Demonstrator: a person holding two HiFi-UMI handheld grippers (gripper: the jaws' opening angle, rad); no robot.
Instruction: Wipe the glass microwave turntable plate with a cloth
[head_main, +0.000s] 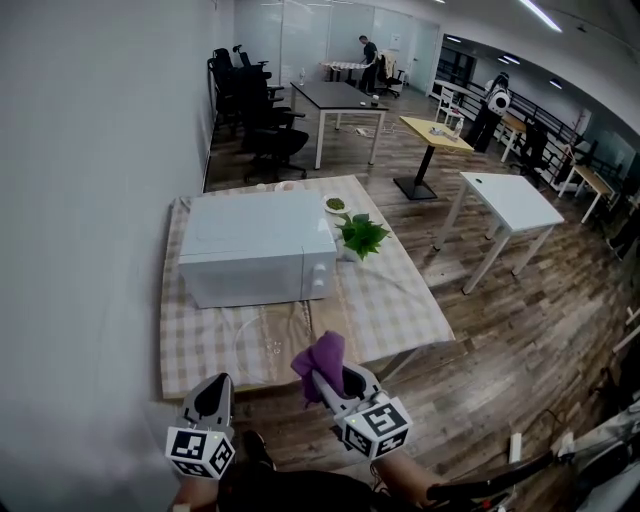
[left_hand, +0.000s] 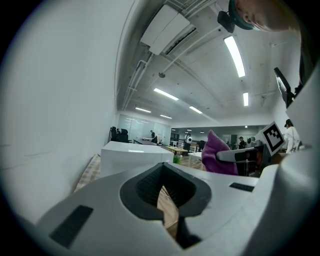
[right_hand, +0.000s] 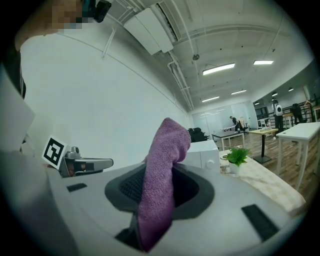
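A clear glass turntable plate (head_main: 266, 337) lies faintly visible on the checked tablecloth (head_main: 390, 300), just in front of the shut white microwave (head_main: 255, 245). Both grippers are held low, near the table's front edge and short of the plate. My right gripper (head_main: 326, 374) is shut on a purple cloth (head_main: 322, 354), which stands up out of the jaws (right_hand: 162, 170). My left gripper (head_main: 215, 388) is shut with nothing in it; its jaws meet in the left gripper view (left_hand: 162, 200). The microwave (left_hand: 135, 155) shows beyond it, and the cloth (left_hand: 217, 155) to its right.
A small green plant (head_main: 360, 235) and a small dish (head_main: 335, 205) stand right of the microwave. A white wall (head_main: 90, 200) runs along the left. A white table (head_main: 510, 200), other desks, black chairs (head_main: 260, 110) and people stand farther back on the wood floor.
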